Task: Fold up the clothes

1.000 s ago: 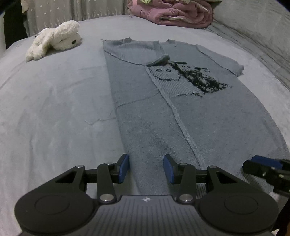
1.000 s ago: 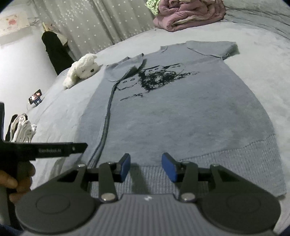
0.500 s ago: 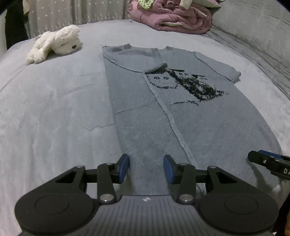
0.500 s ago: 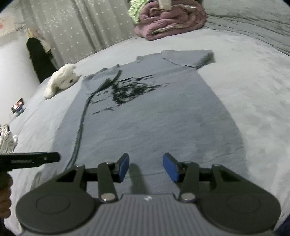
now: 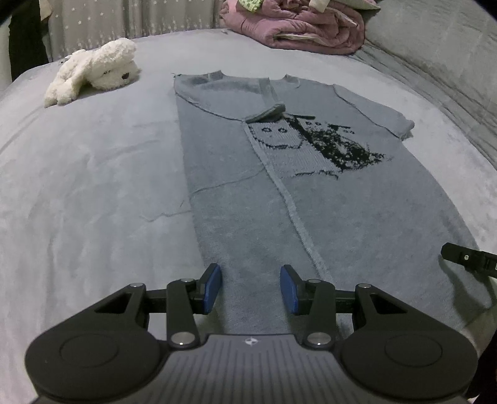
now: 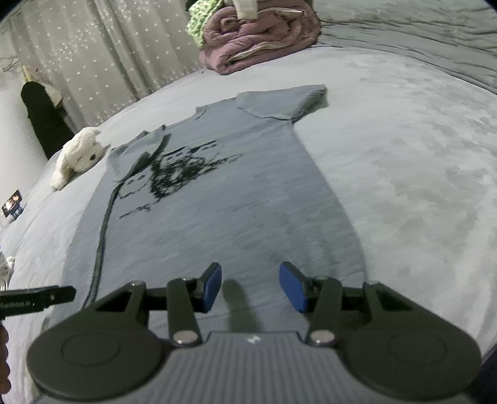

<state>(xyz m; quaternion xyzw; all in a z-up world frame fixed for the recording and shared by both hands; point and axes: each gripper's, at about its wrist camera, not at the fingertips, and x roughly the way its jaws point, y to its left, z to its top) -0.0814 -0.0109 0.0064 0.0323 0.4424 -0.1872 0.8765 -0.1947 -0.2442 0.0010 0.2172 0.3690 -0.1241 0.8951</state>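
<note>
A grey knitted T-shirt point(image 5: 357, 199) with a black printed figure lies flat on the grey bed, its left side folded over toward the middle. It also shows in the right wrist view point(image 6: 217, 217). My left gripper point(image 5: 251, 289) is open and empty just above the shirt's folded bottom hem. My right gripper point(image 6: 251, 287) is open and empty above the hem nearer the shirt's right side. The right gripper's tip shows at the right edge of the left wrist view point(image 5: 466, 258).
A white plush toy point(image 5: 93, 70) lies on the bed beyond the shirt's left shoulder. A pile of pink bedding point(image 5: 295, 28) sits at the far end. A grey quilt point(image 5: 450, 56) runs along the right. A curtain point(image 6: 93, 68) hangs behind.
Both grippers have drawn back and shifted along the shirt's bottom hem, the right one further to the right. Both stay open. The shirt has not moved.
</note>
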